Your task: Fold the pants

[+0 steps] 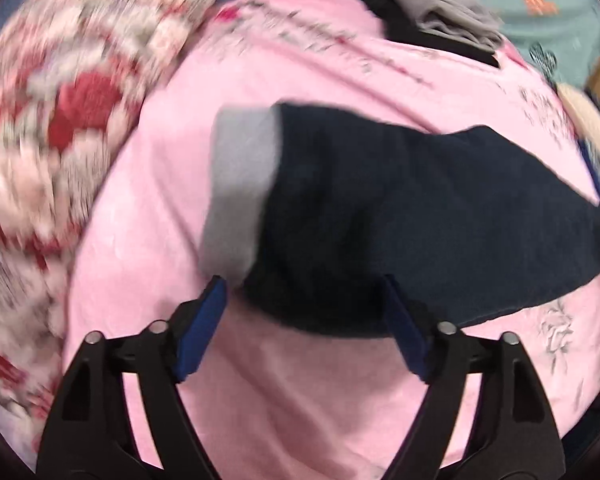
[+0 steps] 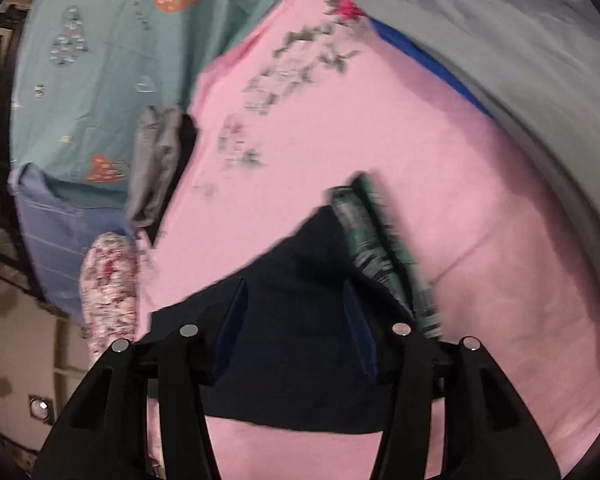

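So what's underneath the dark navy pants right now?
The dark navy pants lie on the pink bedsheet. Anything else beneath them is covered and cannot be seen.

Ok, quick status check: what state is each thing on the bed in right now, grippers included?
Dark navy pants: lying on the pink sheet, not yet neatly folded, grey band showing at one end.
Left gripper: open, at the pants' near edge.
Right gripper: open, over the pants.
Grey garment: folded, resting on a black garment.
Green patterned cloth: beside the pants, blurred.
Pink sheet: spread flat.
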`<state>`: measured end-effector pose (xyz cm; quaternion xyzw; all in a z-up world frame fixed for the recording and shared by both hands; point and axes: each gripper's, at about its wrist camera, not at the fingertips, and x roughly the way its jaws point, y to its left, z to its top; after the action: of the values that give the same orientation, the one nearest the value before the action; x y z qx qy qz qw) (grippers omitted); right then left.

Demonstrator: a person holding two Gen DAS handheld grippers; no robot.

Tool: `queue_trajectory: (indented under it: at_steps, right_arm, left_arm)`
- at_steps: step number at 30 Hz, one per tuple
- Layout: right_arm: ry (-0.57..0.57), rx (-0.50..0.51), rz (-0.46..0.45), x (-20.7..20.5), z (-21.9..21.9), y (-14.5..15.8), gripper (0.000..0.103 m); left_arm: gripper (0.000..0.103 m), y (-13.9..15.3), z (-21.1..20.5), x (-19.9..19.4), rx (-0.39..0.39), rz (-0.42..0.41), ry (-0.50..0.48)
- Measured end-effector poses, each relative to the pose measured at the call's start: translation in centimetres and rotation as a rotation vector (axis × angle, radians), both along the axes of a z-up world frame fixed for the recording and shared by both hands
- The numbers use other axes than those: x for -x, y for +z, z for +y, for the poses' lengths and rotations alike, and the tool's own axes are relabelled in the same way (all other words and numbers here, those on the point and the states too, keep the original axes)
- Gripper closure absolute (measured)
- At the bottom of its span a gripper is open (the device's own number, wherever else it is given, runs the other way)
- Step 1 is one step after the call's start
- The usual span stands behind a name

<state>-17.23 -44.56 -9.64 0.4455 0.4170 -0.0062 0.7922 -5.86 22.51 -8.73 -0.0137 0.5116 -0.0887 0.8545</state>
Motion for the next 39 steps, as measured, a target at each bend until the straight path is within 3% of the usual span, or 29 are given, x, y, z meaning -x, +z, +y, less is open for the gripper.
queue_trajectory:
  at_steps: [2, 4, 6, 10, 12, 14, 17, 20, 23, 25, 27, 31, 35, 39]
  right_arm:
    - [-0.015, 0.023, 0.010, 0.4, -0.3, 0.7, 0.081]
    - [0.014, 0.139, -0.001, 0.0, 0.8, 2.7, 0.071]
    - [0.058, 0.204, -0.026, -1.0, 2.5, 4.2, 0.050]
    - [0.332, 0.242, -0.097, -6.6, 10.5, 6.5, 0.049]
    - [0.482, 0.255, -0.115, -9.7, 15.3, 7.3, 0.048]
    - [0.646, 0.243, -0.132, -13.0, 20.6, 7.7, 0.048]
    - [0.862, 0.254, -0.140, -17.8, 28.1, 7.4, 0.047]
    - [1.014, 0.179, -0.094, -22.4, 33.5, 4.9, 0.047]
    - [1.081, 0.101, 0.015, -25.5, 36.0, 1.6, 0.047]
    - [1.132, -0.012, 0.095, -26.4, 37.2, -0.2, 0.047]
    - [1.172, -0.067, 0.127, -26.5, 37.9, -0.2, 0.046]
    - [1.326, -0.016, 0.096, -25.4, 38.4, 2.0, 0.046]
    - [1.473, 0.043, 0.105, -24.3, 37.9, 2.1, 0.046]
    - [1.563, 0.000, 0.035, -23.9, 39.2, 2.1, 0.034]
  left_arm:
    - [0.022, 0.5, 1.2, 0.4, 0.024, -0.012, 0.033]
    - [0.024, 1.4, 1.7, 0.9, 0.011, -0.053, 0.048]
    - [0.024, 2.4, 1.6, 1.2, 0.025, -0.080, 0.045]
    - [0.023, 3.0, 0.0, 0.5, 0.015, -0.100, 0.007]
    - [0.023, 1.6, -1.0, 0.1, -0.053, -0.062, -0.006]
    - [0.015, 0.0, -0.9, -0.1, -0.096, -0.023, 0.000]
    - [0.014, 0.0, 1.0, 0.6, -0.025, -0.025, 0.037]
    - [0.016, 0.9, 1.5, 1.3, -0.035, -0.050, 0.059]
    - [0.016, 2.4, 1.1, 1.6, -0.011, -0.099, 0.049]
    - [0.016, 3.3, 0.3, 1.6, -0.001, -0.137, 0.033]
    - [0.015, 3.8, -0.9, 1.1, 0.011, -0.162, -0.009]
    - [0.015, 2.2, -2.9, -0.7, -0.019, -0.124, -0.061]
    - [0.015, 0.7, -3.2, -1.8, -0.050, -0.104, -0.068]
    - [0.015, 0.6, -2.6, -2.0, -0.044, -0.102, -0.049]
